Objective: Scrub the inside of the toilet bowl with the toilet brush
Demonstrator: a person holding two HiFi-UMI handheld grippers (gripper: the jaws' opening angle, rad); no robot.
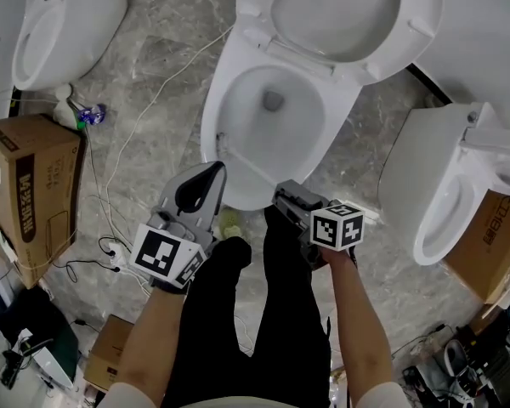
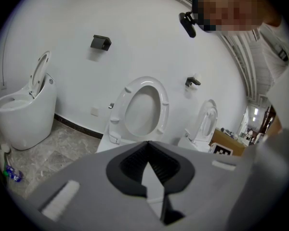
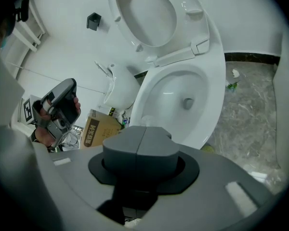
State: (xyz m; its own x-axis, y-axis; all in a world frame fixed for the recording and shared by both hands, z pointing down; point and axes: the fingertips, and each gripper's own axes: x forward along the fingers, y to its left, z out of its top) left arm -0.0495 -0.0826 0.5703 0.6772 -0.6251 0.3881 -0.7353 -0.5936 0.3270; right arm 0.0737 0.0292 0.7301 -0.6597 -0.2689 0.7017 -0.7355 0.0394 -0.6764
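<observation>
Presently, the toilet bowl stands at the middle of the head view with its seat and lid tilted up against the wall, leaving the inside open and a little water at the drain. Both tools sit at the near, front edge of the bowl, outside it. The left gripper points its tip at the front-left rim and, from above, appears just beside it; whether it touches cannot be told. Its own view shows the left gripper with tips brought together and nothing between them, aimed level at the raised seat, the bowl itself mostly hidden behind the jaws. The right gripper lies at the front-right of the rim, apart from the left one. The right gripper view confirms the right gripper pressed together along a clean seam, pinching nothing, with the toilet bowl ahead of the jaws and its inside wall and drain in plain sight. That view also takes in the left gripper off to the side, held in a hand. Neither tool reaches inside the bowl. A small green object lies on the marble floor at the foot of the bowl, between the two grippers. A cardboard box stands well to the left, and a white cable trails across the floor toward the bowl's side.
</observation>
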